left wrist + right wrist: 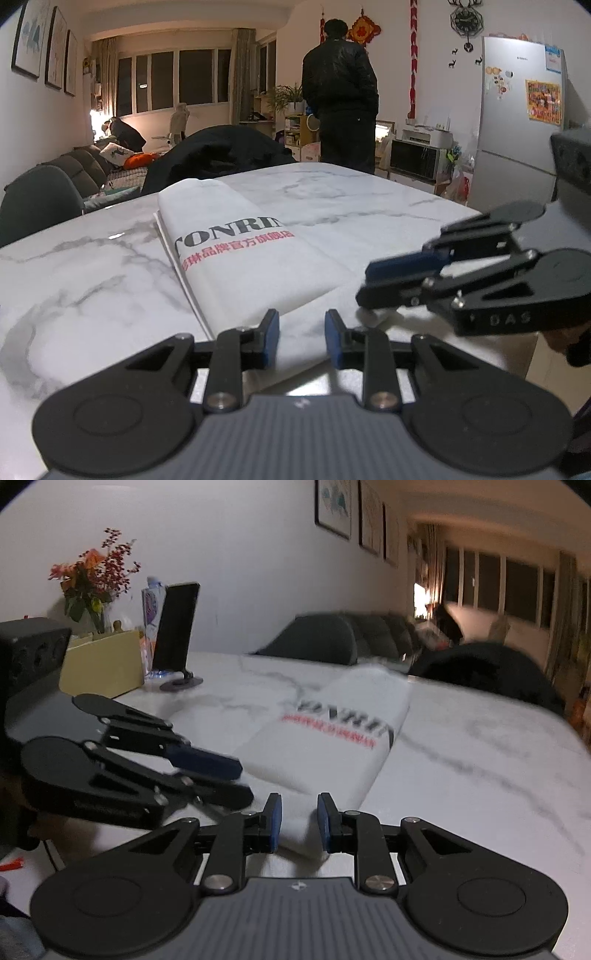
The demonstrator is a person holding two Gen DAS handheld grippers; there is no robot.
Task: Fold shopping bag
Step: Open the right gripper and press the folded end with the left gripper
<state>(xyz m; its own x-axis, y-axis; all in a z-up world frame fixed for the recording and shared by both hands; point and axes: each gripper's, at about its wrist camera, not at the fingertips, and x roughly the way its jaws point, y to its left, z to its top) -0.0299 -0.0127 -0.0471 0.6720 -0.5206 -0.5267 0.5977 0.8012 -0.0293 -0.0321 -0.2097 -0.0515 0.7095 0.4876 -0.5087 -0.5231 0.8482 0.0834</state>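
— Grippers first, nearest item. State?
— Left gripper [301, 339]: jaws apart by a narrow gap, nothing between them, hovering at the near edge of the bag. Right gripper [300, 821]: jaws narrow too, with the bag's near corner lying between the blue pads [275, 823]; whether the pads touch the fabric, I cannot tell.

— Bag?
— Bag [243, 254]: white, soft fabric, folded into a long, thick strip lying flat on the table [92, 280]. Black letters "ONRI" visible on top, cut off at the fold; a line of red characters beneath them. Thin white edge showing along its left side in the left view. One end near both grippers, the other pointing away across the table.

— Table?
— White marble pattern with grey veins.

— Mid-distance items?
— Yellow box [101, 664], phone on a stand [177, 627], bottle [150, 627], flowers [94, 576], all at the table's left end. Dark chairs [314, 640] just beyond the far edge.

— Far?
— Person [340, 96] in dark clothes standing, back turned. Fridge [517, 122] at right. Framed pictures [44, 48] on the left wall, dark windows [173, 81] behind.
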